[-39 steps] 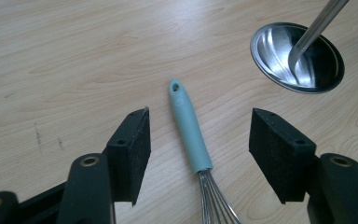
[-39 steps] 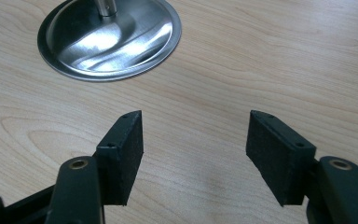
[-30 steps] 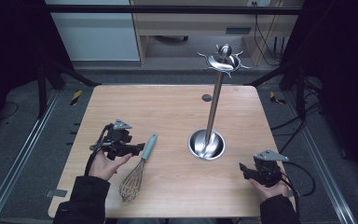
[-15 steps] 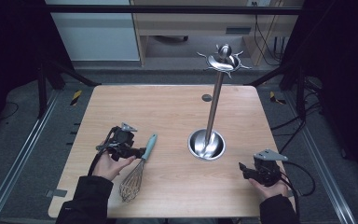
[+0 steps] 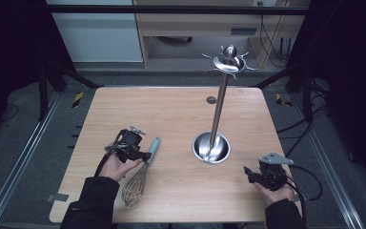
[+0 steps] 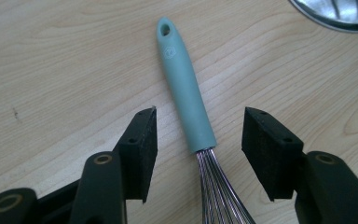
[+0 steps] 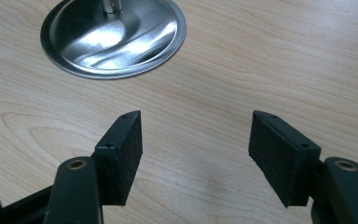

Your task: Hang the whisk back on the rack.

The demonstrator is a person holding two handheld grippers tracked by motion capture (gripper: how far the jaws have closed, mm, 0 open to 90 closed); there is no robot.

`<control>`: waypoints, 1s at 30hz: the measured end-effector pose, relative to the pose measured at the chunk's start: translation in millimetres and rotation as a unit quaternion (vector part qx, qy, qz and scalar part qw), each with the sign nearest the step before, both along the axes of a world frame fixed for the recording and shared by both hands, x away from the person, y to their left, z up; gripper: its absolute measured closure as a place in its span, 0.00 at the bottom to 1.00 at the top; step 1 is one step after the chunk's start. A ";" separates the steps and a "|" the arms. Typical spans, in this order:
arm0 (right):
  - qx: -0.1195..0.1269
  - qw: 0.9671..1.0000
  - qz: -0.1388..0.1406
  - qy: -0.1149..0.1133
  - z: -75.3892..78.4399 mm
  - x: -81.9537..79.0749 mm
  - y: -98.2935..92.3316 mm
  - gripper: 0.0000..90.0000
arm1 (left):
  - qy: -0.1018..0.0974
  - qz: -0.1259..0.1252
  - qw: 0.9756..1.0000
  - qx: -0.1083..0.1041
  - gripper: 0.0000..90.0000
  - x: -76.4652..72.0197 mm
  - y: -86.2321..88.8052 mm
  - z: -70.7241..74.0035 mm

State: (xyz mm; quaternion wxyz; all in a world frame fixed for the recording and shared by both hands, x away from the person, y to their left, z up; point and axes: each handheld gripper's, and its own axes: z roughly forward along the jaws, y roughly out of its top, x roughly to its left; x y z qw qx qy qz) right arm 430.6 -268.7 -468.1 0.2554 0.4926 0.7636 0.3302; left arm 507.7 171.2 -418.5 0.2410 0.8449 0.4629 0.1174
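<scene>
L tongs (image 6: 198, 128) are spread wide, straddling the teal handle of the whisk (image 6: 186, 93) w/o touching it; the whisk lies flat on the wooden counter (image 5: 171, 112), wire end toward the person (handle tip pointing at the steel stand (image 5: 211, 147)). R tongs (image 7: 196, 130) are also spread, holding nothing, low over bare counter near the stand's round base.

Beyond the far edge of the wooden desk (image 5: 171, 114) stood a wooden shelf unit (image 5: 205, 28), with a white cabinet (image 5: 93, 36) beside it, grey floor (image 5: 24, 143) around the desk and yellow-black tape marks (image 5: 77, 98) near its corners.
</scene>
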 end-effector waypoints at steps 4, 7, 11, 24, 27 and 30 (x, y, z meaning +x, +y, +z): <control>0.000 1.000 -0.001 0.001 -0.3 0.4 -0.1 0.39 | 0.013 -0.001 1.000 0.003 0.54 3.3 -2.1 -5.4; 0.000 1.000 -0.002 0.003 -0.4 0.4 0.3 0.39 | 0.022 -0.002 1.000 0.009 0.56 5.4 -4.2 -9.2; -0.001 1.000 -0.002 0.004 -0.5 0.4 0.4 0.39 | 0.030 -0.003 0.999 0.016 0.56 8.4 -7.5 -14.7; 0.002 1.000 -0.003 0.009 -0.7 0.3 1.0 0.39 | 0.063 0.006 0.998 0.021 0.58 18.2 -9.9 -32.9; -0.001 1.000 0.001 0.006 -1.6 1.0 0.9 0.39 | 0.072 0.008 0.997 0.020 0.60 19.4 -11.7 -36.4; 0.002 1.000 -0.001 0.009 -0.8 0.4 1.0 0.39 | 0.083 0.011 0.996 0.022 0.64 20.6 -13.6 -40.4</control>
